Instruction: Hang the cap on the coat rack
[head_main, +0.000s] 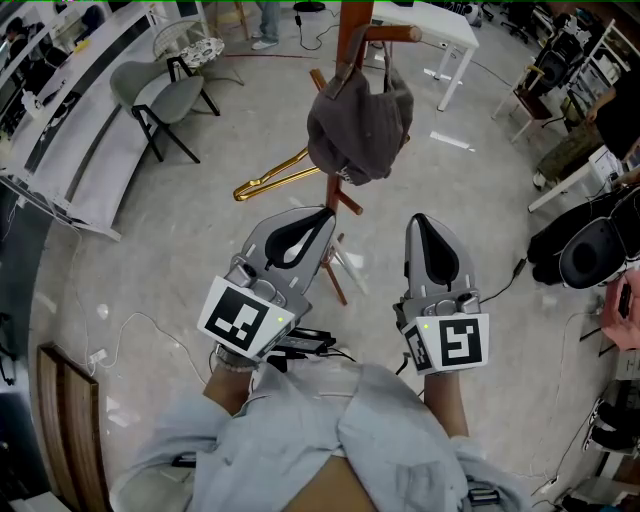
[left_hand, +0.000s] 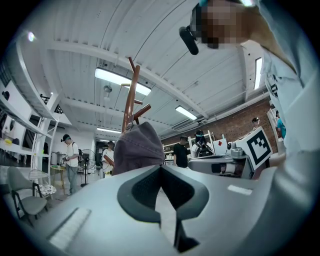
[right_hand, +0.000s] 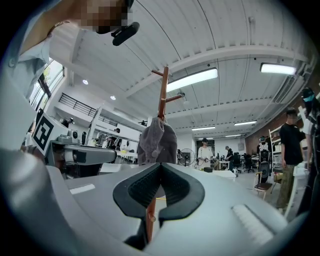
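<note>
No legible words, brands, numbers — only square markers on left gripper, right gripper

Left gripper and right gripper held side by side, not touching, both pointing forward. Left angled slightly rightward. Jaws of each closed tip to tip. Forearms bare, tucked near torso.

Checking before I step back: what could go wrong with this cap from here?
The cap hangs bunched from an upper peg of the coat rack, so it may slip off if jolted. The left gripper and right gripper, both shut and empty, sit close to the rack's lower pegs; a careless swing could knock it.
</note>
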